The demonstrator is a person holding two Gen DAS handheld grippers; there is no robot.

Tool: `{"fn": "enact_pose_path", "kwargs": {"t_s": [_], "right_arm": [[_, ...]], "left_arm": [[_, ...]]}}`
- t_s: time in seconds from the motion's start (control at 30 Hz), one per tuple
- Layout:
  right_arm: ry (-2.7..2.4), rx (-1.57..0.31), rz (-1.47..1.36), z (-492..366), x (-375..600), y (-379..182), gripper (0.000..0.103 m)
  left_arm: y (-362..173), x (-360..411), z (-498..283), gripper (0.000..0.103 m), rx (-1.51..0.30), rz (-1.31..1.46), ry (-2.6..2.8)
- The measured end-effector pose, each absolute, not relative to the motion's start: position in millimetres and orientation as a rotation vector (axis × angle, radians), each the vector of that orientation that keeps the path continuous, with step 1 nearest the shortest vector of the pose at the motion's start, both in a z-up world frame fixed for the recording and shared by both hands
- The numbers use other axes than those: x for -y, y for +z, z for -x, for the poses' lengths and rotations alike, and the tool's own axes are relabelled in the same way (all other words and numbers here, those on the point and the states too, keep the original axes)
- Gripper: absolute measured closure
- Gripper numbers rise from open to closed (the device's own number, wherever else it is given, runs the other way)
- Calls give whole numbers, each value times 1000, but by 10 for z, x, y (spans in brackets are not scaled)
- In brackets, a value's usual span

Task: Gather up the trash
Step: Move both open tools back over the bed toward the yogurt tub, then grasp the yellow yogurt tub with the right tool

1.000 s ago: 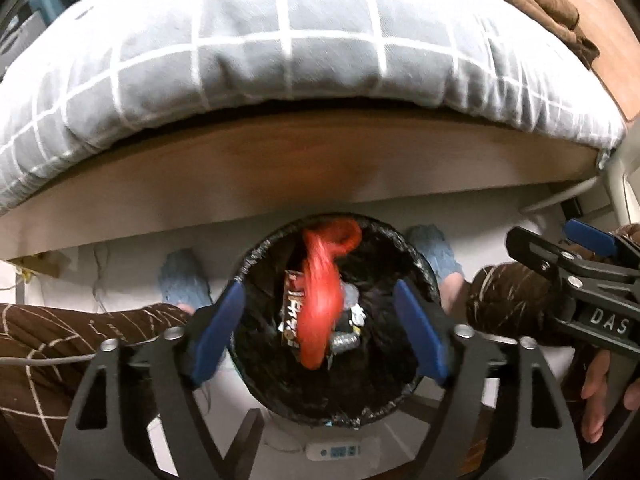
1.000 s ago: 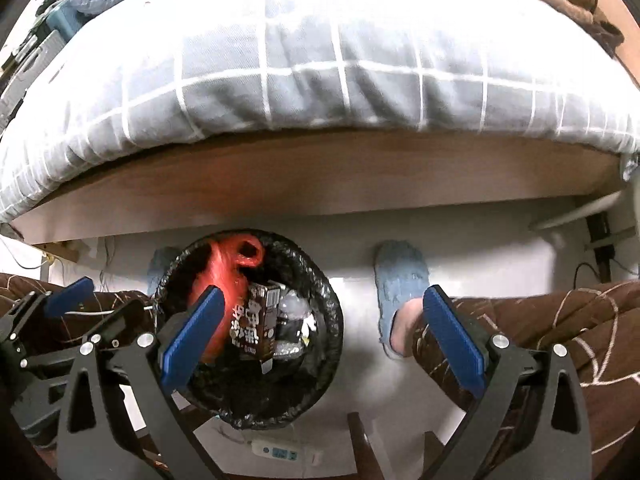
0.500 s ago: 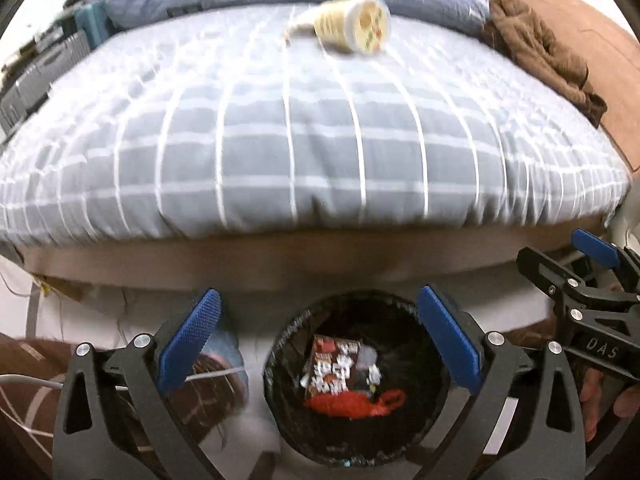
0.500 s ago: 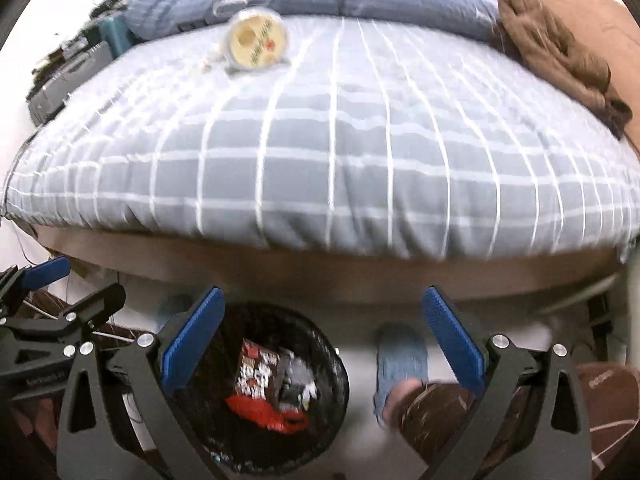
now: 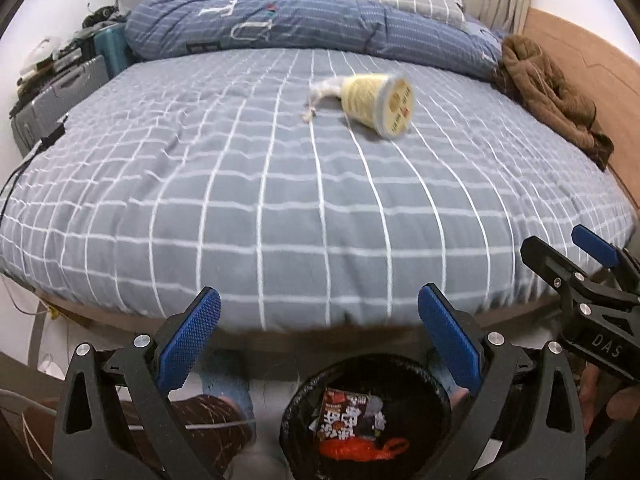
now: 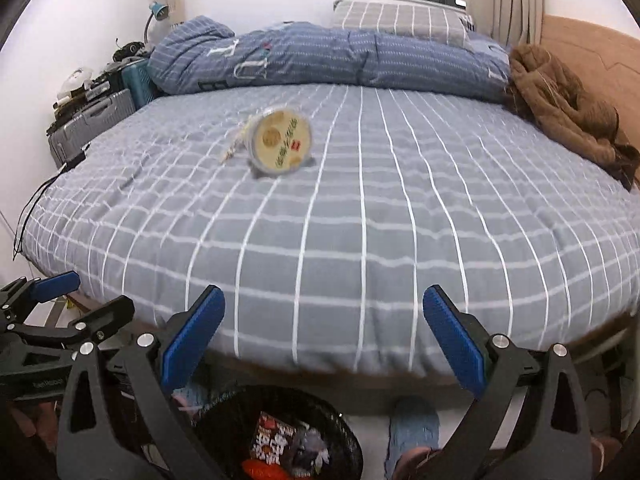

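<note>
Two empty grippers held over a trash bin at the foot of a bed, with a cup lying on the bed.

The bed [image 5: 280, 184] fills most of both views, covered in a grey sheet with a white grid; a blue duvet [image 5: 304, 24] is bunched along its far end and a brown garment [image 5: 548, 92] lies at its right edge. Below the near edge of the bed, on the floor, stands a black-lined bin [image 5: 366, 420] holding a red bag [image 5: 360, 450] and a printed carton [image 5: 344, 414]. The left gripper [image 5: 320, 340] and right gripper [image 6: 324, 340] both have their blue-padded jaws spread wide with nothing between them. A pale yellow cup [image 5: 378, 104] lies on its side near the middle of the bed, lid facing the cameras, well apart from both grippers. A crumpled white scrap [image 5: 322, 92] touches its far end.
</note>
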State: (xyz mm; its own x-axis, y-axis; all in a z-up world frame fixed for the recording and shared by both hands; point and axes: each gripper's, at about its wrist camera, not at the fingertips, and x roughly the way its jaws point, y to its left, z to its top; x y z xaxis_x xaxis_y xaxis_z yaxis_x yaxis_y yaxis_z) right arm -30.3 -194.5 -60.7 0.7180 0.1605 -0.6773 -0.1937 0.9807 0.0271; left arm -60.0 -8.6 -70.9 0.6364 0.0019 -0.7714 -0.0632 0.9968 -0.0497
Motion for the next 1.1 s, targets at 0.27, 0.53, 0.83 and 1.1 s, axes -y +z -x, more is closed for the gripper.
{"fn": "enact_pose_path", "kwargs": {"t_s": [0.27, 0.53, 0.83, 1.1], "right_arm": [[207, -687, 65, 102, 1805, -428, 8], [216, -658, 66, -121, 1710, -326, 8], [225, -668, 68, -371, 1556, -349, 8], [215, -674, 68, -690, 1548, -391, 8]], "left_arm": [[-487, -61, 351, 6, -811, 77, 65], [-380, -79, 124, 6, -783, 79, 65], [-383, -140, -220, 6, -779, 89, 71], [-399, -287, -510, 6, -768, 85, 86]]}}
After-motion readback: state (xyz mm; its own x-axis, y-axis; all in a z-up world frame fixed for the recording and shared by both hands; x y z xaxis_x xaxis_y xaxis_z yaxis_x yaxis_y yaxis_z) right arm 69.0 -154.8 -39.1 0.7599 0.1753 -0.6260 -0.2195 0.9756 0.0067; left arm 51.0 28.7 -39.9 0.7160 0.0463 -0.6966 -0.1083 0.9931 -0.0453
